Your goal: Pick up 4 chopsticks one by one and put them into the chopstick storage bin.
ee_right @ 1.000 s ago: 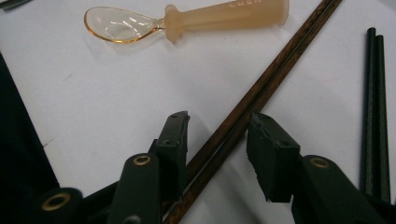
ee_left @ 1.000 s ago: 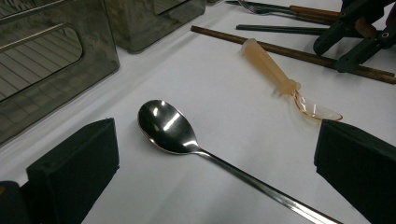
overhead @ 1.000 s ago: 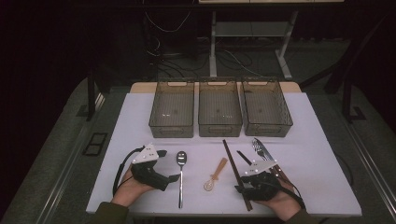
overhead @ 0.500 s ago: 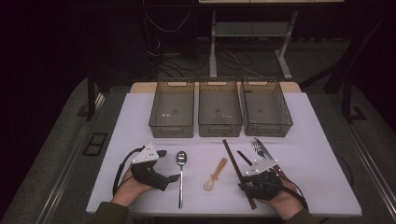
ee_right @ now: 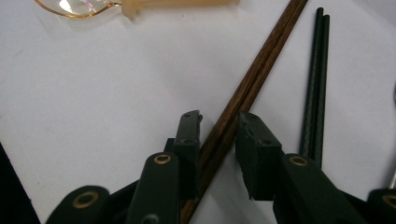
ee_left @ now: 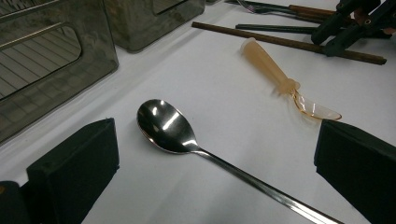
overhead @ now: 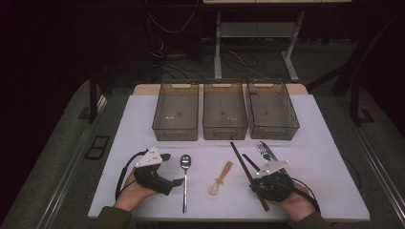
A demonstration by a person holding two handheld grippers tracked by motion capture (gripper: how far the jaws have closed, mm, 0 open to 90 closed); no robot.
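White tabletop (overhead: 325, 143) (three bins (overhead: 224, 109)) amid dark room.

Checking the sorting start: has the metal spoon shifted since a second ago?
No. The metal spoon lies in the same spot below the left bin, bowl toward it.

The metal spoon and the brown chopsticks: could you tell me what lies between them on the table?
The translucent amber plastic spoon lies between the metal spoon and the brown chopsticks, touching neither, as the high view shows.
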